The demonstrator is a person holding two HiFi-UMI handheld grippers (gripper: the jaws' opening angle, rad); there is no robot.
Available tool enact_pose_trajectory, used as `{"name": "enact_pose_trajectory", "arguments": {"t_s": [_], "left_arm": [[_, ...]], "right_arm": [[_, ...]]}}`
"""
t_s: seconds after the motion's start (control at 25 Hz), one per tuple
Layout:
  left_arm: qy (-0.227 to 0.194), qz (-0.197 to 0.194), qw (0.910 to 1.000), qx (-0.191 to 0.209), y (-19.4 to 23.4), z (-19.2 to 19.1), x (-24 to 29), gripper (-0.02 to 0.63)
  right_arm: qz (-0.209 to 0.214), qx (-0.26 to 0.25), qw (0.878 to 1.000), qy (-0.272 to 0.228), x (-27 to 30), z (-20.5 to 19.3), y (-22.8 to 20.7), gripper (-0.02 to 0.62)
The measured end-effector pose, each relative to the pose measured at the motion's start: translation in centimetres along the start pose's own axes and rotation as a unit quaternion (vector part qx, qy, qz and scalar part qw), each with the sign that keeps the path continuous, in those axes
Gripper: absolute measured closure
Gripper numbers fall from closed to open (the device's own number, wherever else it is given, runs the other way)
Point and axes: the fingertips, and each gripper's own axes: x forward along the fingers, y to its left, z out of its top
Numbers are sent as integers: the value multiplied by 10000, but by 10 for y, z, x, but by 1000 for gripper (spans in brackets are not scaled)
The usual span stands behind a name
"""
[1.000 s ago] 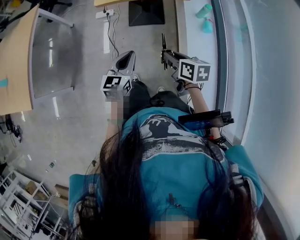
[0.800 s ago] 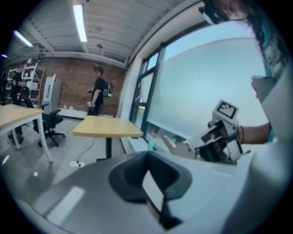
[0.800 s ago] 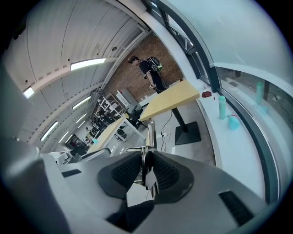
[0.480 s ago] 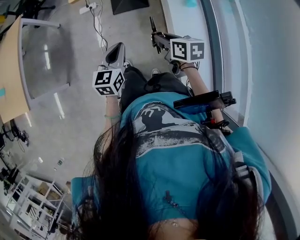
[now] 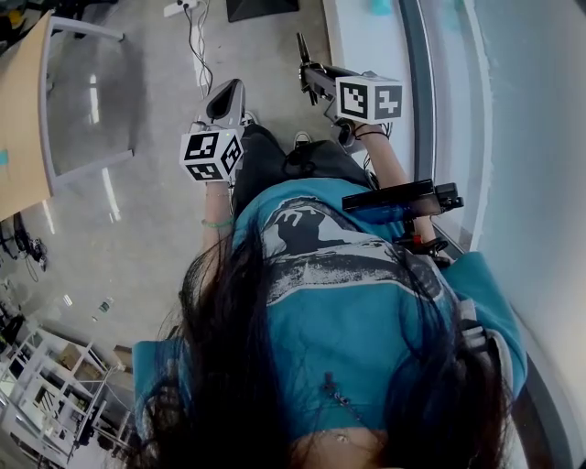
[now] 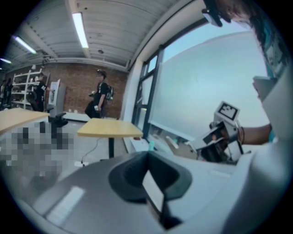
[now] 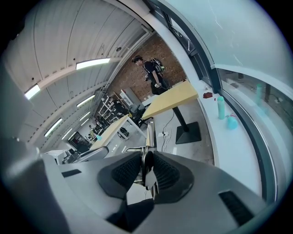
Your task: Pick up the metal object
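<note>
Polished grey floor (image 5: 137,238), wooden tables (image 5: 18,119); right tongs (image 7: 145,170) clamp a metal object (image 7: 149,135).

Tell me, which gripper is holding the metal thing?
The right gripper: its jaws pinch the thin metal object. The left gripper has nothing between its jaws.

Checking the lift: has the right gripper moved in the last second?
No: against the teal bottle, the right gripper keeps its place; only the camera shifted.
</note>
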Motion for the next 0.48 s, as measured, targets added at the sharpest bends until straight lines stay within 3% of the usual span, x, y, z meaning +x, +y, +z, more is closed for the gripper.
{"name": "enact_pose_trajectory", "arguments": {"t_s": [0.48], "left_arm": [[-185,99,9998,11,-3,-18,-17,603]], "right_arm": [[99,-220,9997,-39,1,-18,9,502]]}}
